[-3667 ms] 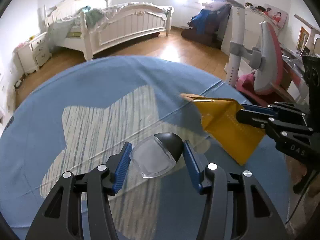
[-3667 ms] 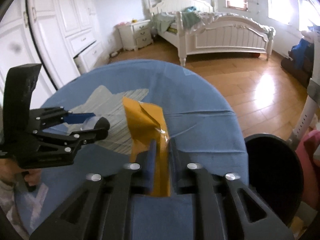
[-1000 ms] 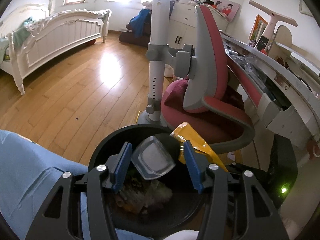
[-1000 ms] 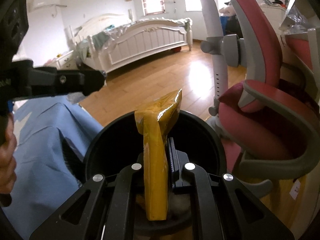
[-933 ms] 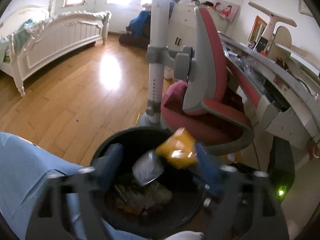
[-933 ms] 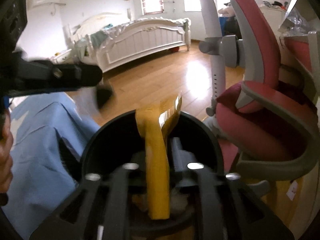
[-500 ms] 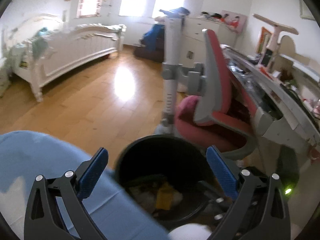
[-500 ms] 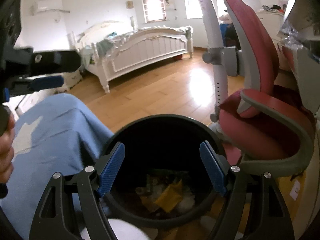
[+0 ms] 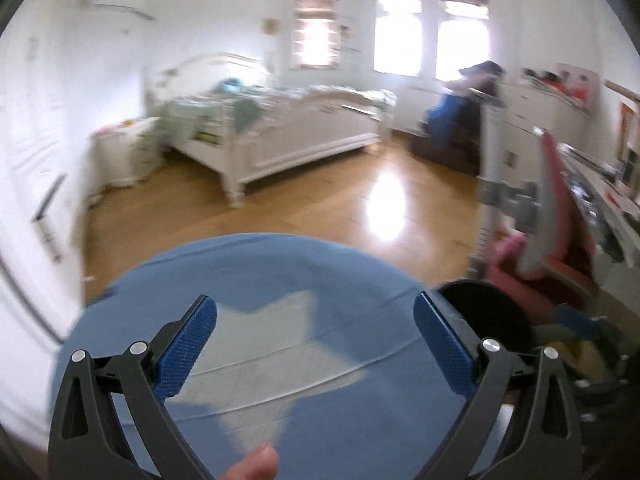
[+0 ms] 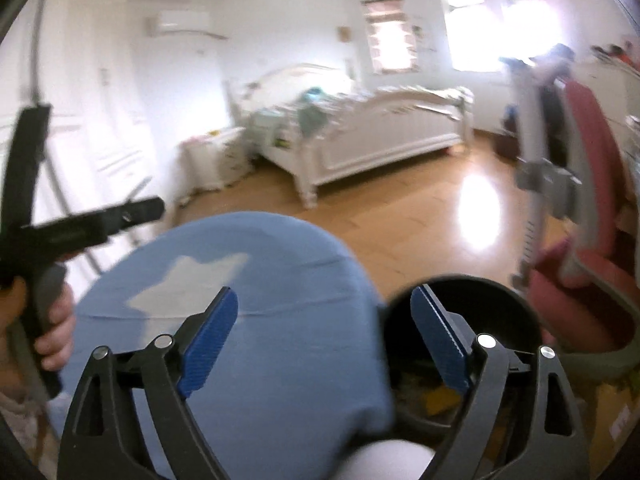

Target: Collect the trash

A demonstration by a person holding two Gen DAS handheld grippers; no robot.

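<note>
Both sets of fingers spread wide and empty: left gripper (image 9: 316, 344) over the blue-clothed counter (image 9: 280, 272), right gripper (image 10: 324, 336), jaws widening further, straddling the counter's right edge. Black bin (image 10: 480, 312) just off that edge, trash (image 10: 436, 400) inside; nearer the right. No further trash visible on the cloth. No legible writing.

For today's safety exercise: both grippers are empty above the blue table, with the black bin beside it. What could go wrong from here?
1. The black bin stands tight against the blue table; a swinging right gripper, jaws opening, might knock it.
2. Both views are blurred, so the left gripper could clip the right one nearby.
</note>
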